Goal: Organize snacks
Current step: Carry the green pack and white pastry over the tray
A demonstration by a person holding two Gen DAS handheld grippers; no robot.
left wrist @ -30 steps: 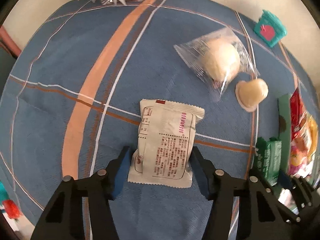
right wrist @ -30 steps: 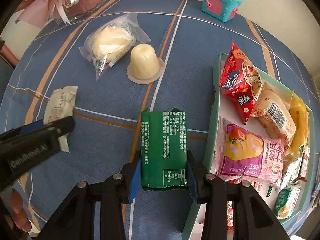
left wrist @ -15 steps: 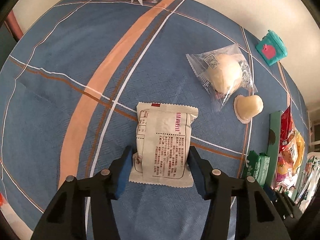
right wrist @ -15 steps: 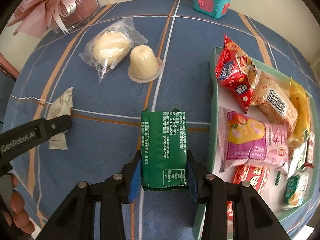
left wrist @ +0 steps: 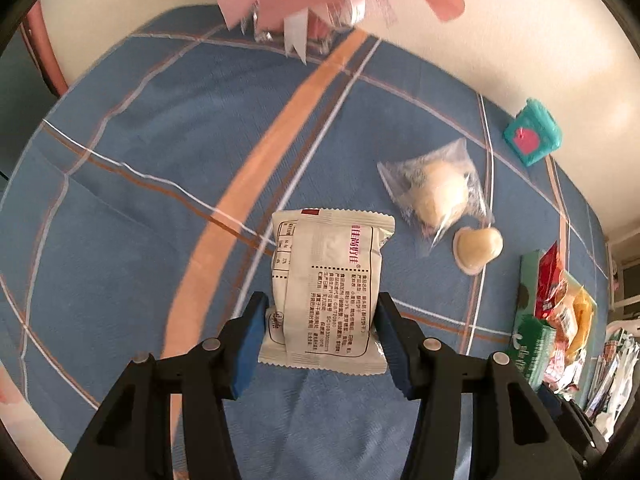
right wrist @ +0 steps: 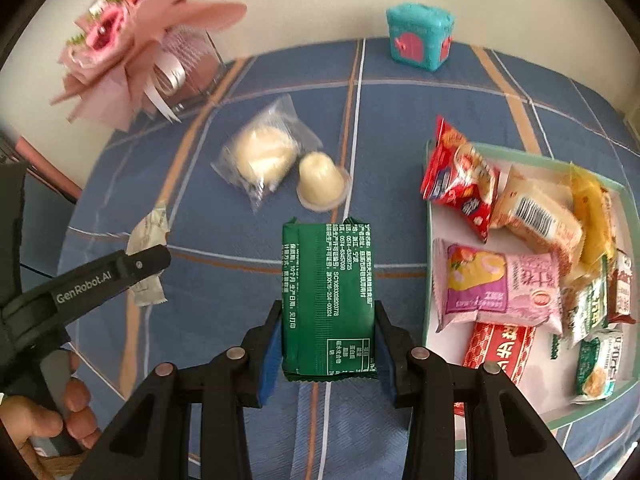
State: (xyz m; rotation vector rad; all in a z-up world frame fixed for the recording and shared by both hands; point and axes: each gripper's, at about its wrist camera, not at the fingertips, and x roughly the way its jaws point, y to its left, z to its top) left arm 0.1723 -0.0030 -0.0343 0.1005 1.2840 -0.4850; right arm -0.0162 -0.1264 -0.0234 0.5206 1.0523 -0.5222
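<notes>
My left gripper (left wrist: 320, 304) is shut on a white snack packet (left wrist: 332, 264), held above the blue plaid tablecloth (left wrist: 160, 184). From the right wrist view that packet (right wrist: 148, 236) shows edge-on, behind one of the left gripper's fingers (right wrist: 120, 270). The right gripper (right wrist: 328, 316) is shut on a green snack packet (right wrist: 328, 280), also off the cloth. To its right stands a teal-rimmed tray (right wrist: 536, 157) holding several snack packets. A bun in clear wrap (right wrist: 264, 156) and a pale jelly cup (right wrist: 320, 182) lie on the cloth beyond both grippers.
A teal toy box (right wrist: 418, 36) stands at the table's far edge by the wall. A pink bouquet (right wrist: 132, 48) in a clear box sits at the far left. A person's hand (right wrist: 48, 412) grips the left tool at the lower left.
The left jaws closed onto the white packet. Both grippers rose from the cloth with their packets, and the table now looks farther away.
</notes>
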